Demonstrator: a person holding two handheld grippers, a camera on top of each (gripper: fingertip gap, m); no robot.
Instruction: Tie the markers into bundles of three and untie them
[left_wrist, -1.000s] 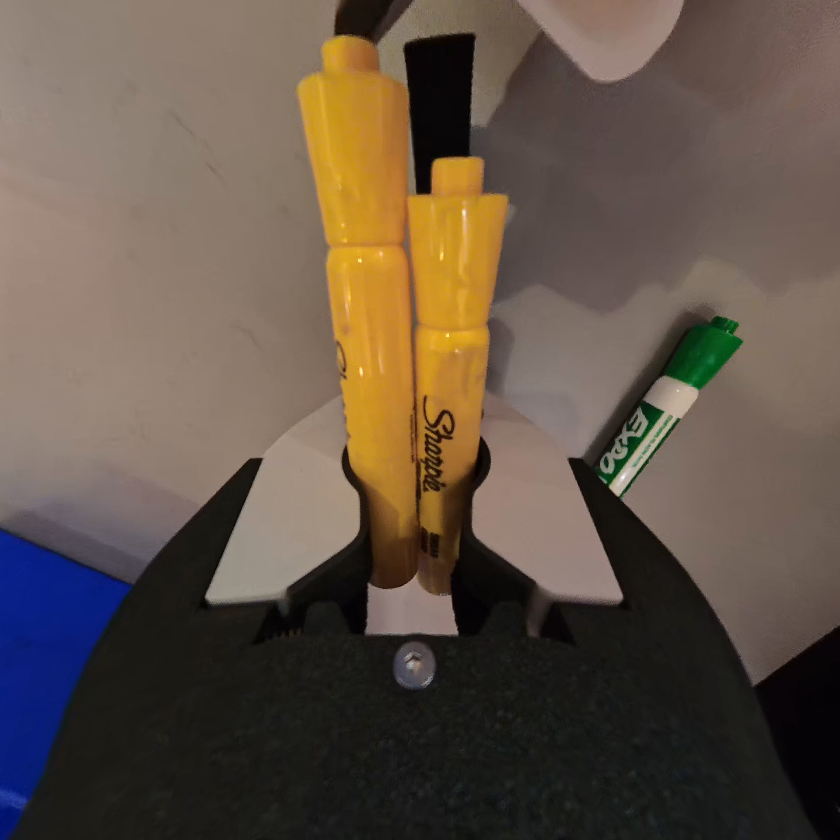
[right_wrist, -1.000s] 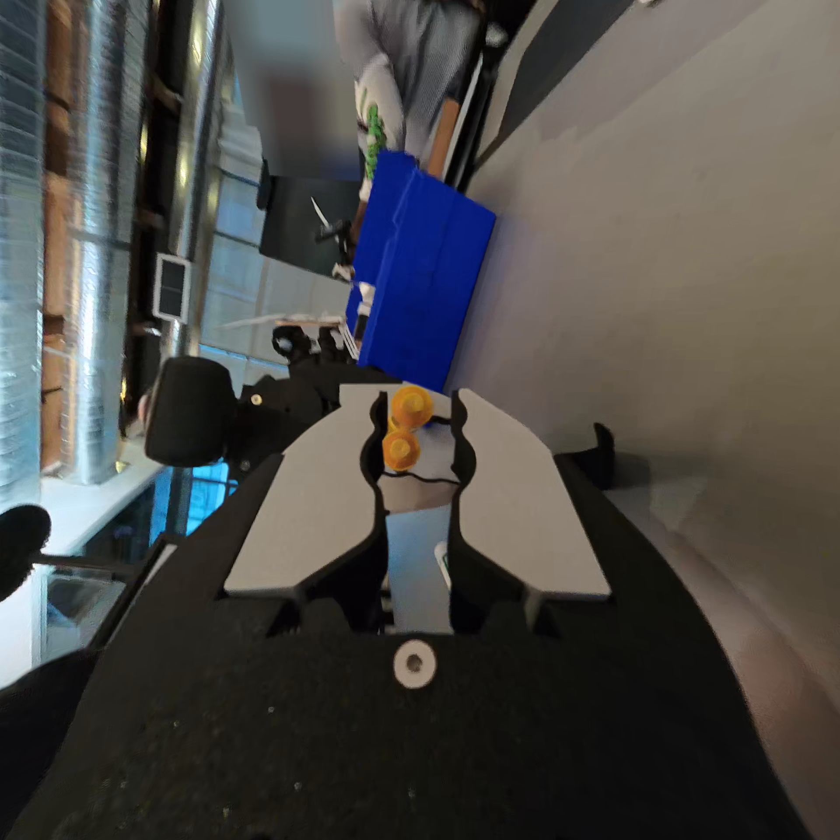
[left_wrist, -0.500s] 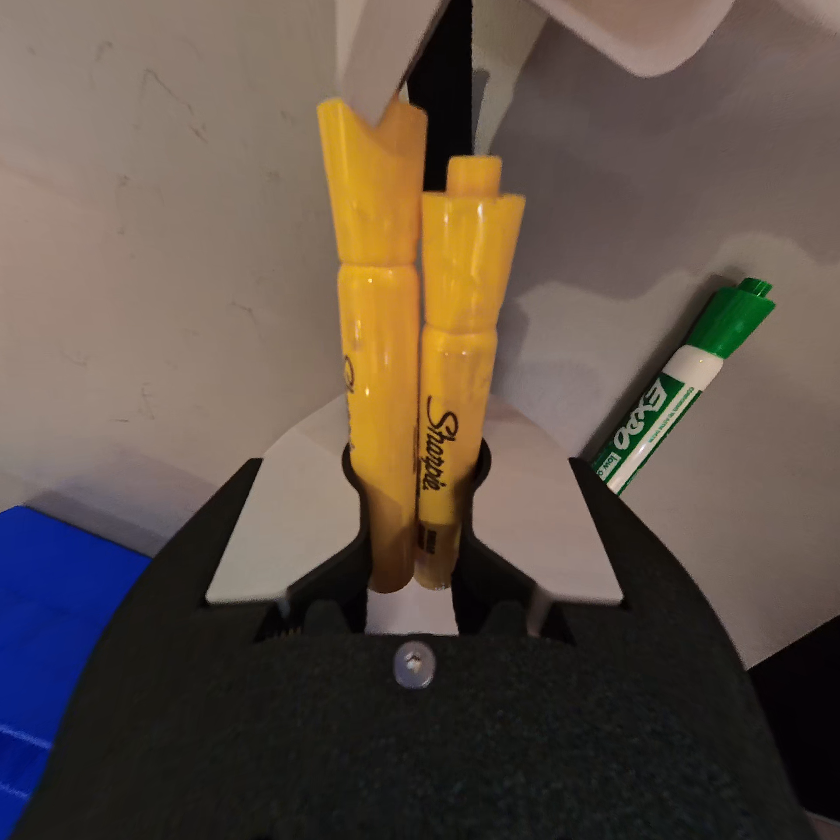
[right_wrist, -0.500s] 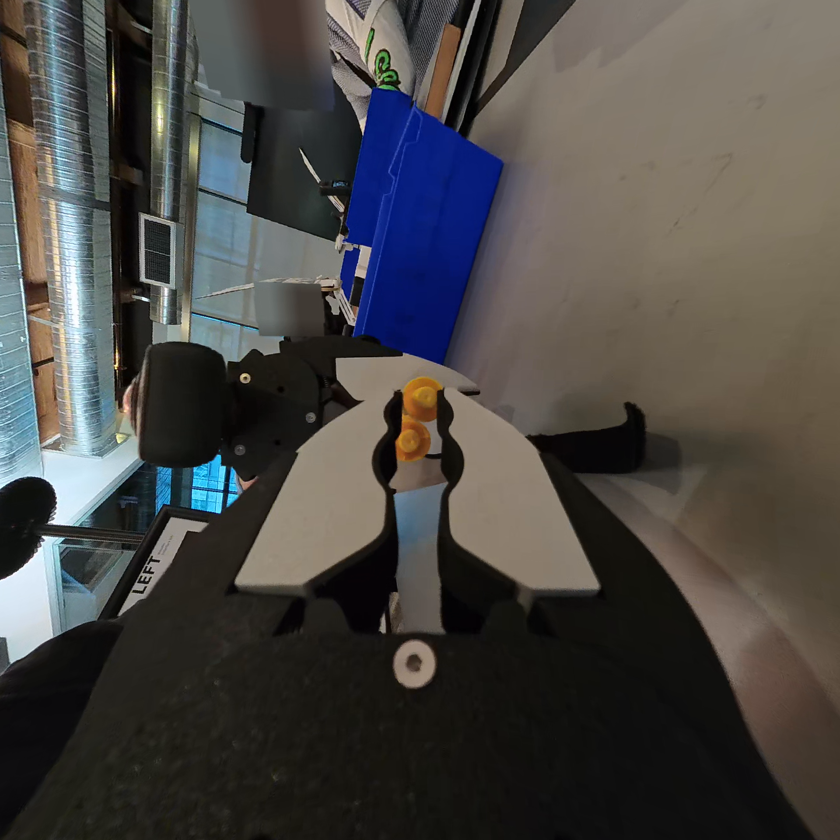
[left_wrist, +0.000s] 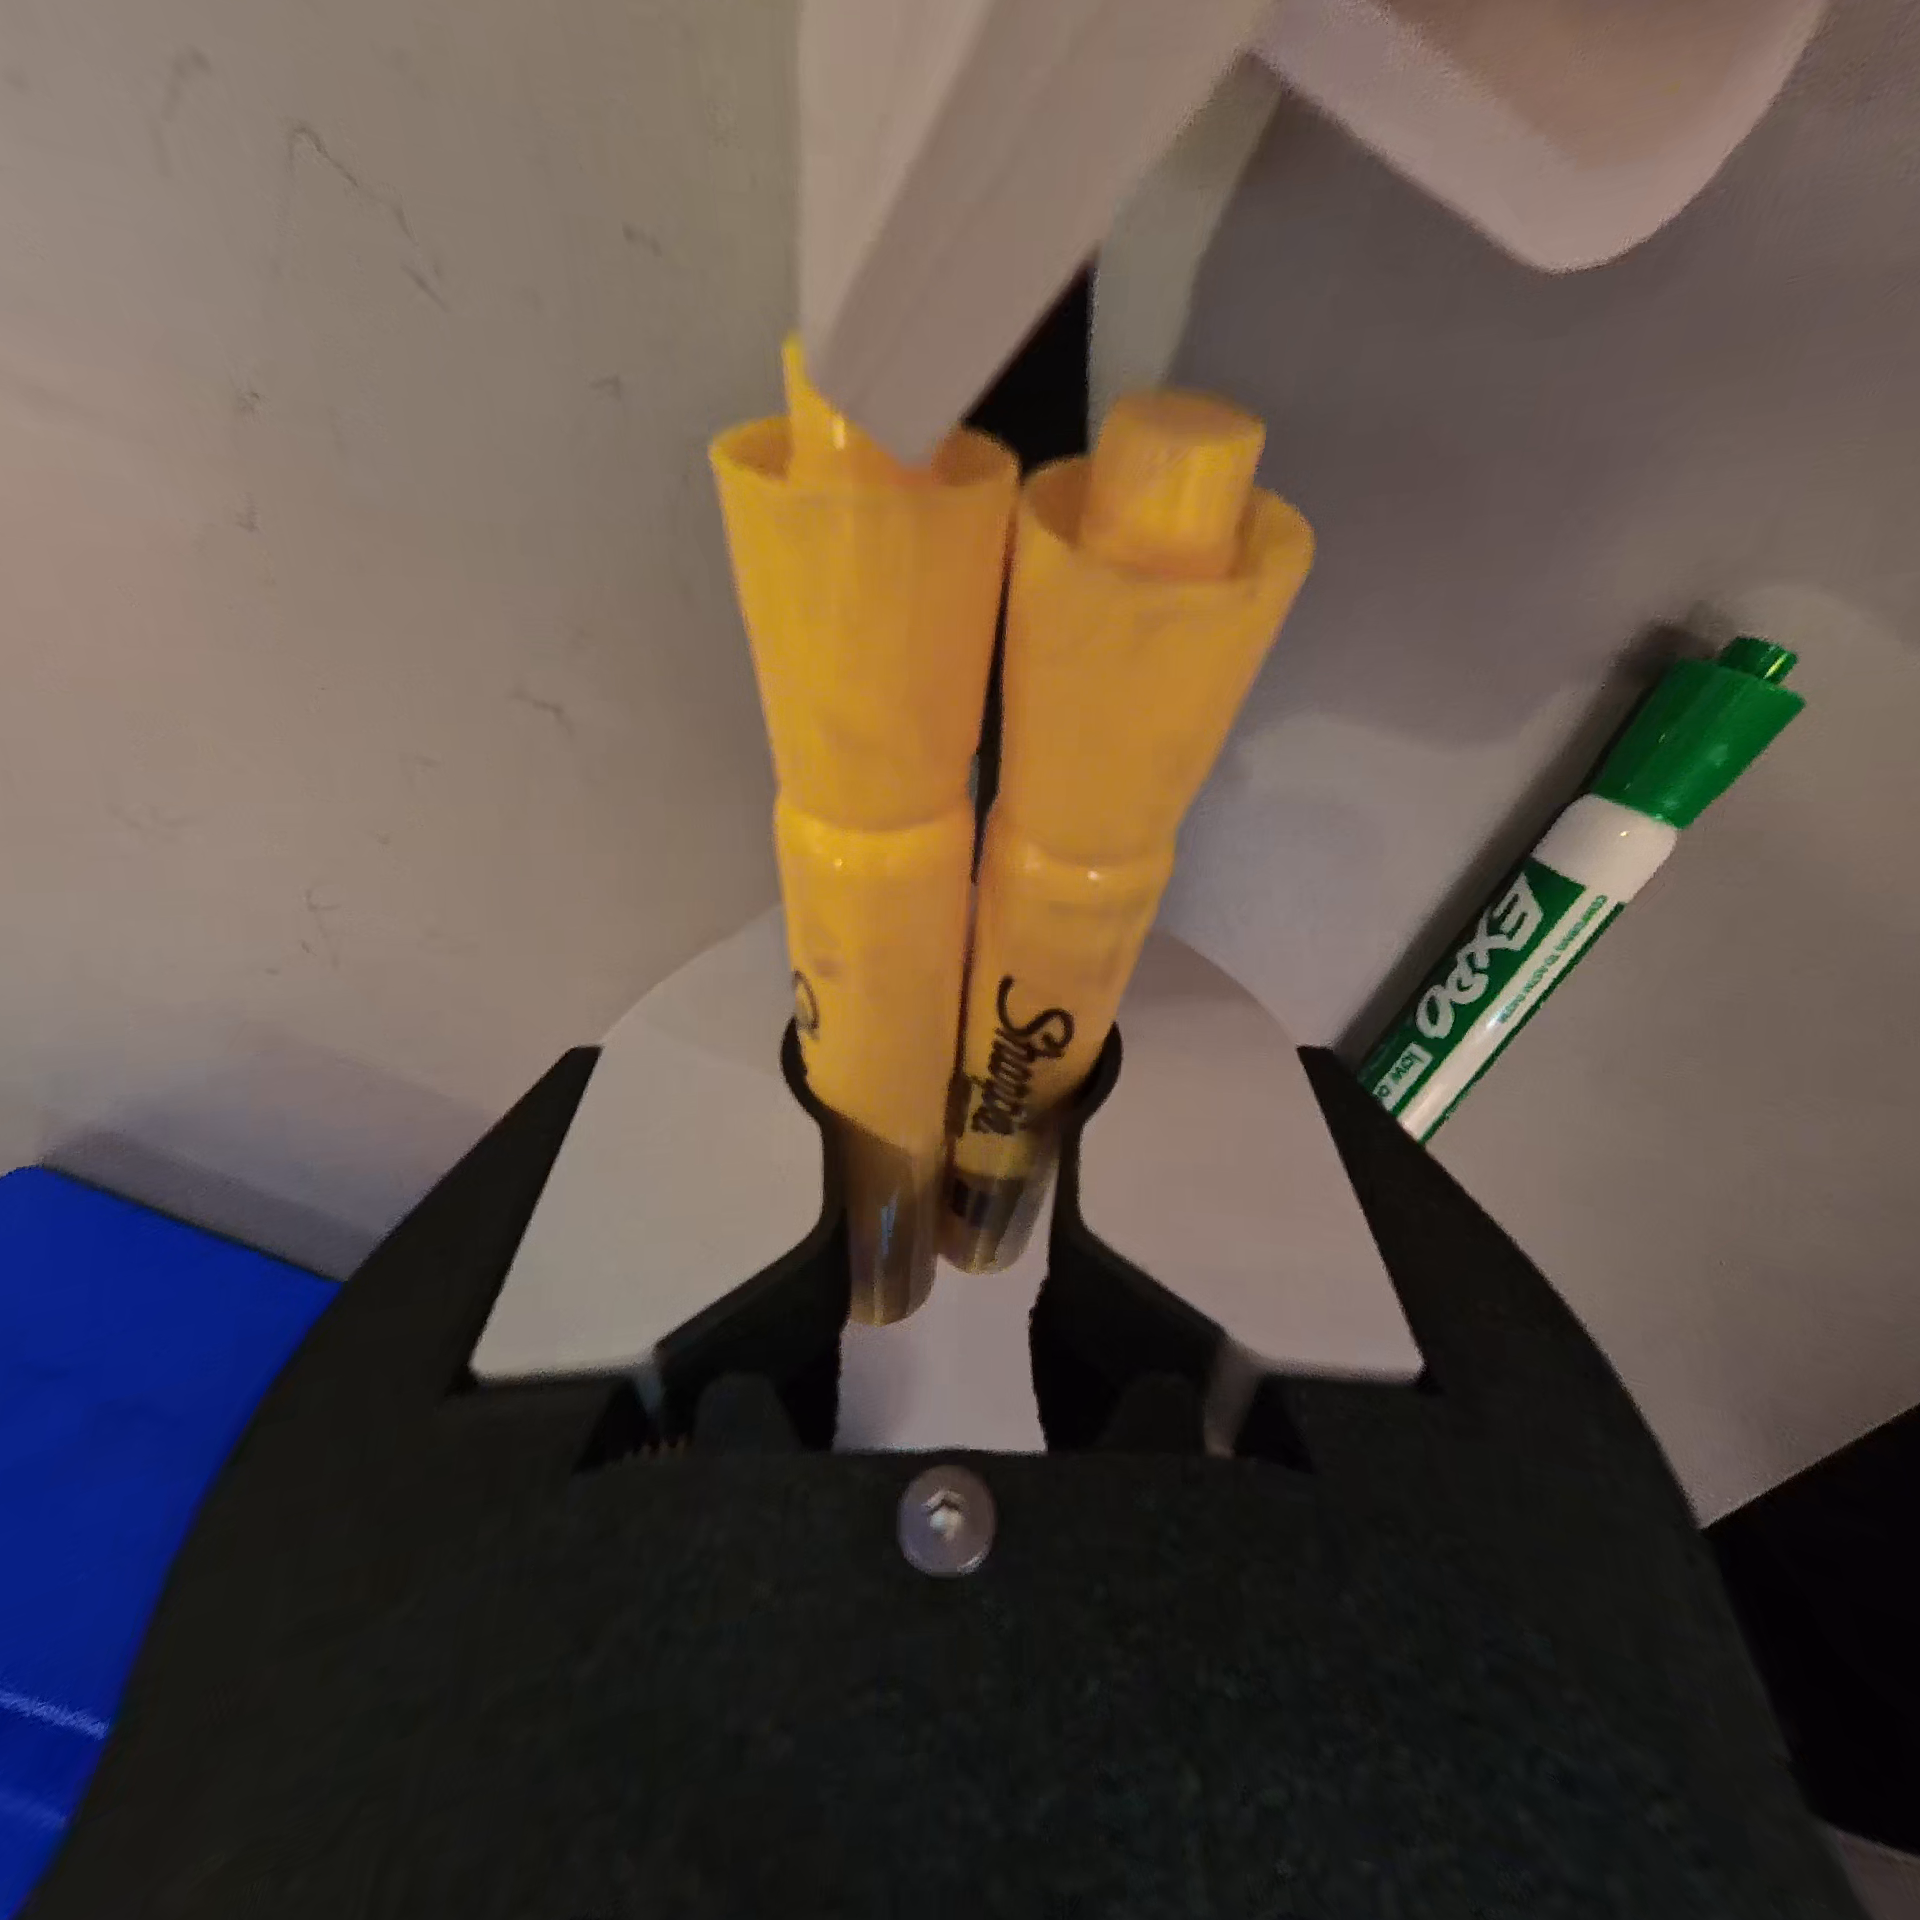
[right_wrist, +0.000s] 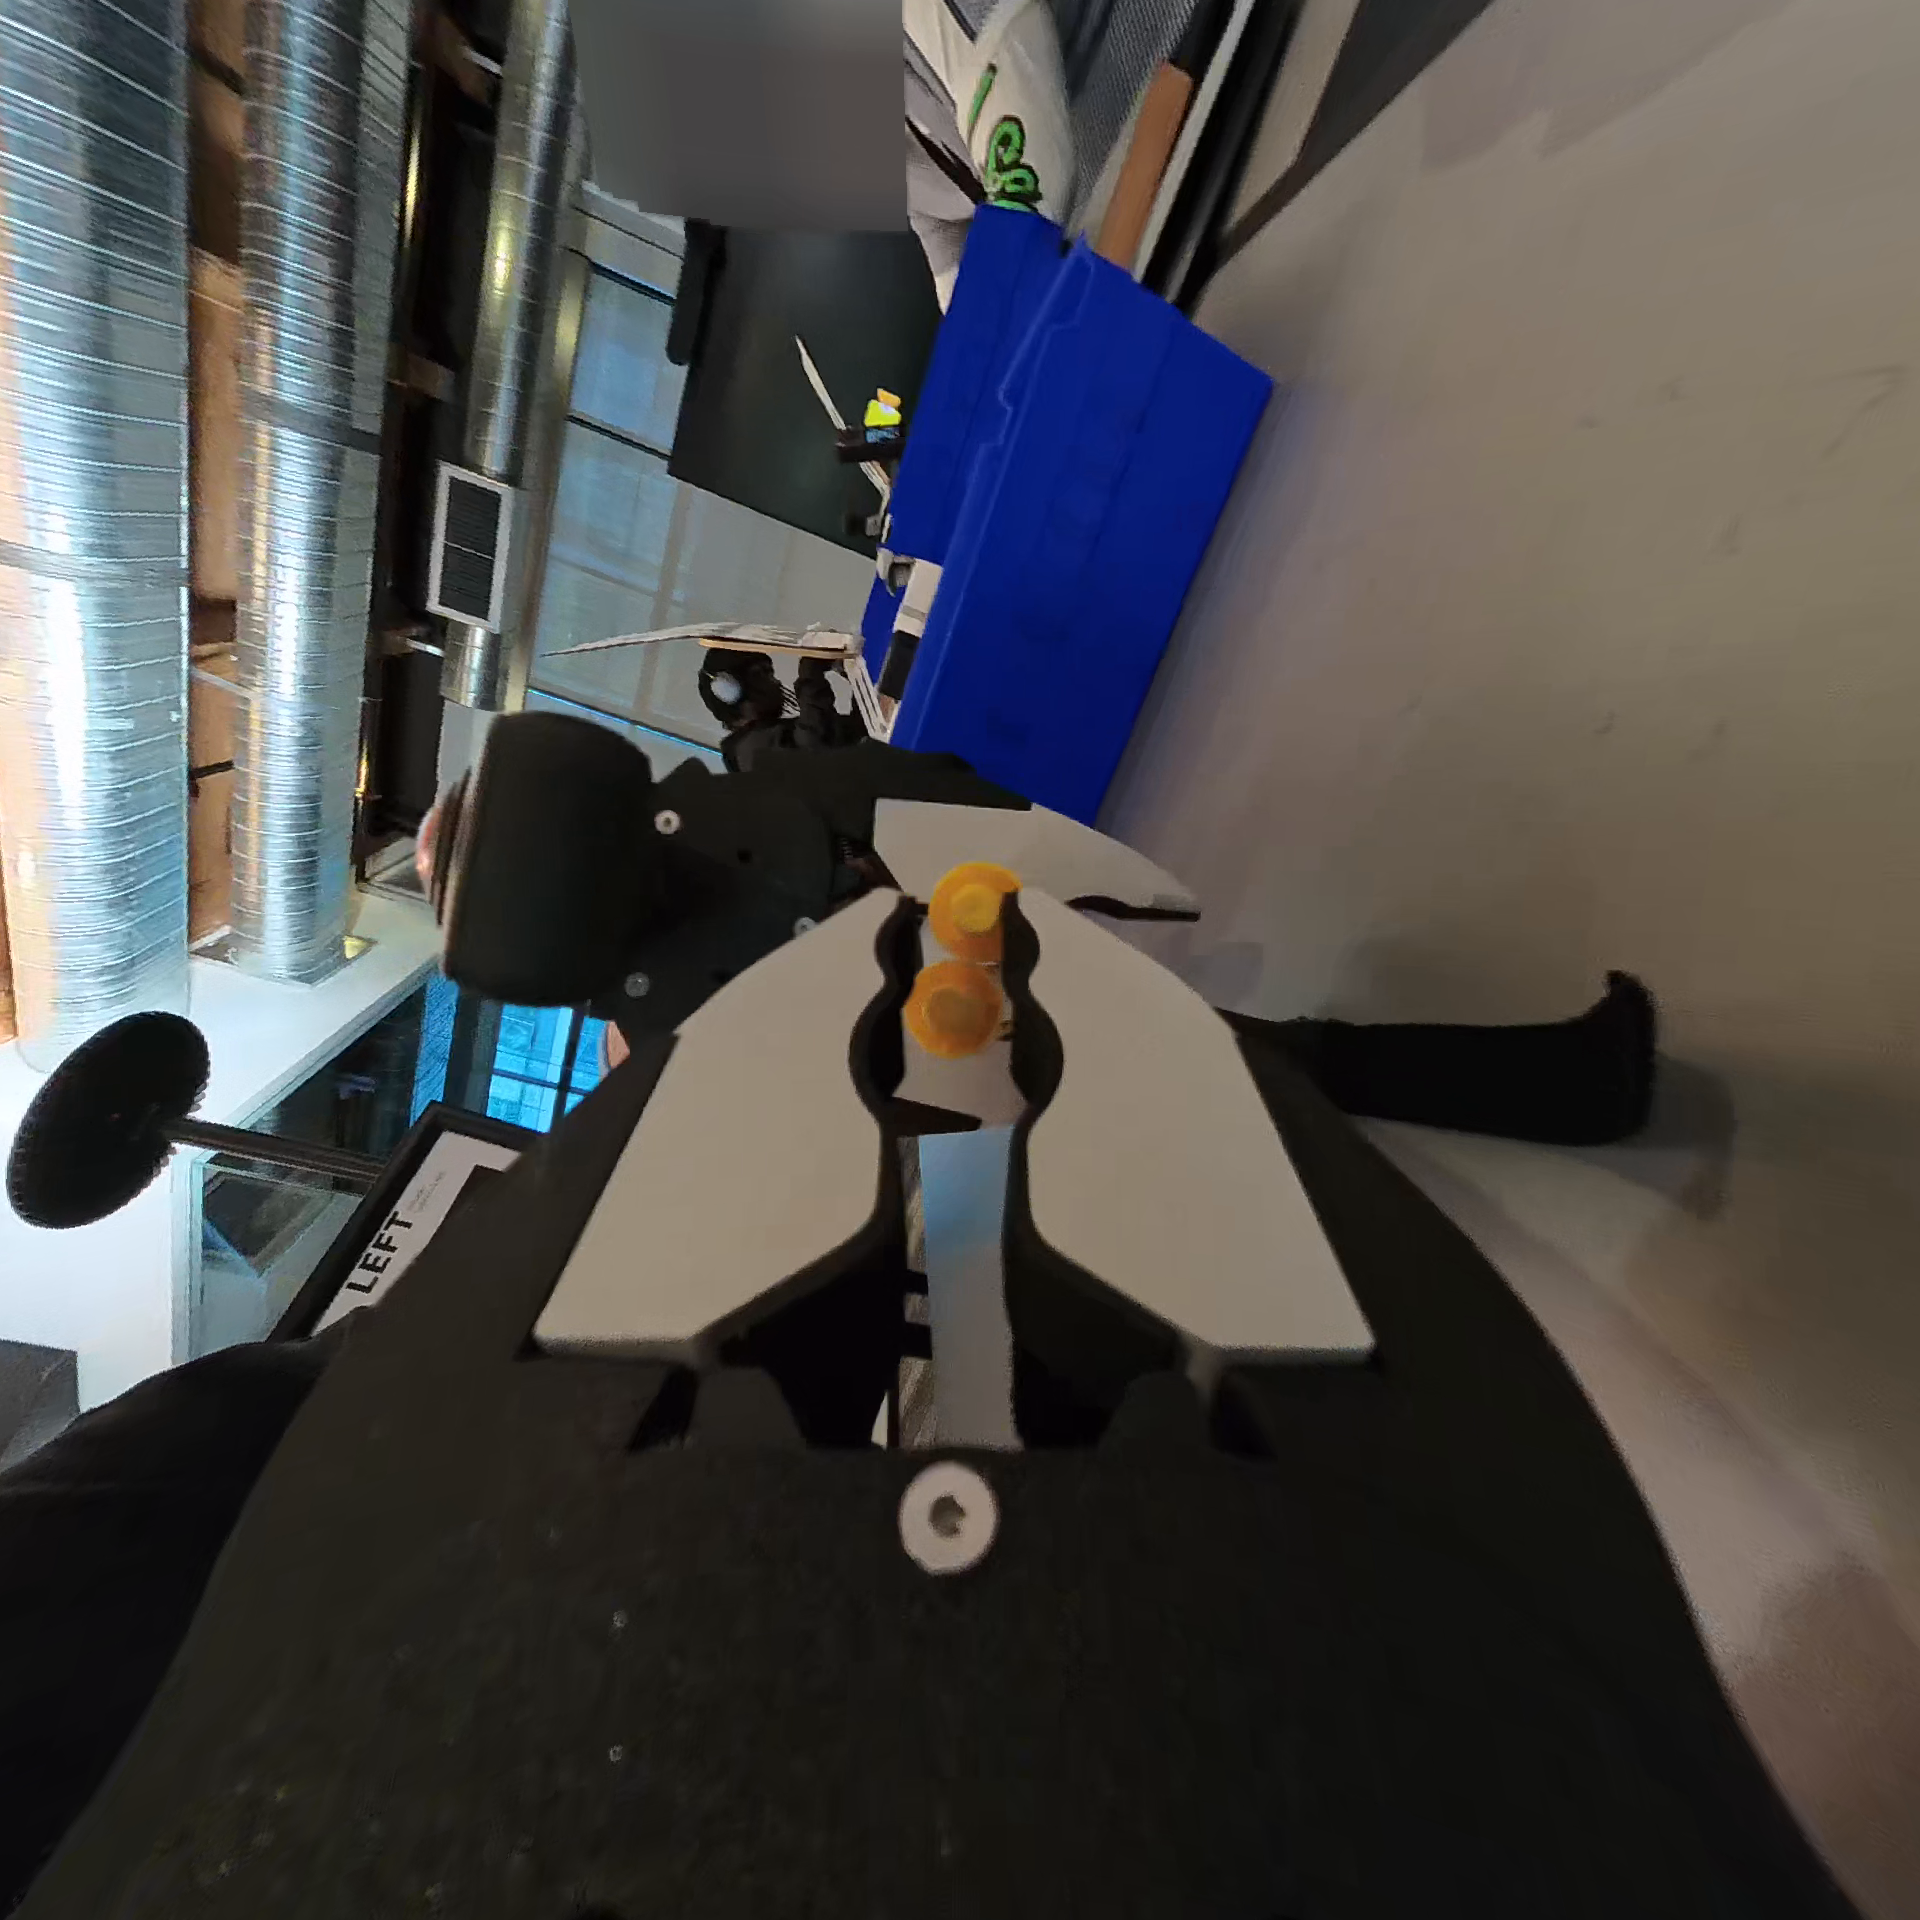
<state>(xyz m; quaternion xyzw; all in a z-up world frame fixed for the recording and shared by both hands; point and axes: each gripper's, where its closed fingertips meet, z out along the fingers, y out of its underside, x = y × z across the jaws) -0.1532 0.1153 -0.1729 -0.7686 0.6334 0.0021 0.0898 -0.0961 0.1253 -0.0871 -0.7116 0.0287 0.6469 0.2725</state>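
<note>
Markers (left_wrist: 997, 831), two yellow ones, are clamped side by side by the left gripper (left_wrist: 951, 1081); slippage is risked if they are nudged by the right gripper. A green marker (left_wrist: 1558, 914) lies apart on the table (left_wrist: 312, 520).

Caps (right_wrist: 961, 971) are seen end-on between the right gripper (right_wrist: 961, 935) jaws, nearly closed around them; contact cannot be told.

Dim, soft light is seen on the table (left_wrist: 312, 520); bright windows (right_wrist: 94, 468) are overexposed; edges are bent and blurred.

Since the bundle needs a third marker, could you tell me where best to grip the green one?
Grip the green marker across its white barrel, coming from above with the fingers astride its long axis. It lies flat on the table, free of the left tool's yellow markers.
</note>
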